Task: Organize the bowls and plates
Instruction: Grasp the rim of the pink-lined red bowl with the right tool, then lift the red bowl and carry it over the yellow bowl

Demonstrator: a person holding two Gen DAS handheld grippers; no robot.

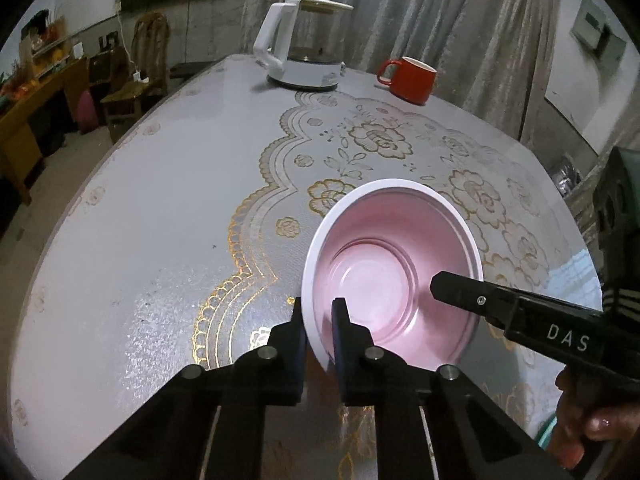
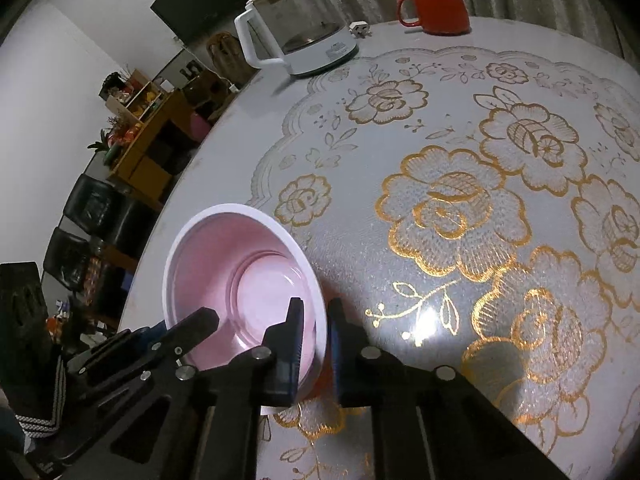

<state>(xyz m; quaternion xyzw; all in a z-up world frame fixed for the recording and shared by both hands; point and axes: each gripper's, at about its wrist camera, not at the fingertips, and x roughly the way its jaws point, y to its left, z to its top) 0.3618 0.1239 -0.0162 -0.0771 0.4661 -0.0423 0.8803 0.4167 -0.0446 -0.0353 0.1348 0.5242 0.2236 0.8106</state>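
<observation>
Left wrist view: the left gripper (image 1: pixel 318 314) pinches the near-left rim of the pink bowl (image 1: pixel 390 276), one finger outside the white rim and the other inside against the pink wall. The bowl sits on the bench (image 1: pixel 160 208), whose cloth bears gold flowers. From the right of the bowl the right gripper (image 1: pixel 436 284) reaches in over the far-right rim; a hand (image 1: pixel 588 428) holds its handle at the lower right edge of the picture. Far beyond the bowl, at the back of the bench, stand a white kettle (image 1: pixel 308 40) and, to its right, a red mug (image 1: pixel 408 78).

Right wrist view: the right gripper (image 2: pixel 316 320) is clamped on the bowl's (image 2: pixel 240 280) near-right rim, with the white rim caught between its two fingers. The left gripper (image 2: pixel 208 316) comes in from the left of the bowl, its tip at the near-left rim. The bowl lies near the left edge of the bench (image 2: pixel 460 200). Well beyond the bowl stand the kettle (image 2: pixel 296 28) and the mug (image 2: pixel 436 8), with a small white plug (image 2: pixel 360 28) between them.
</observation>
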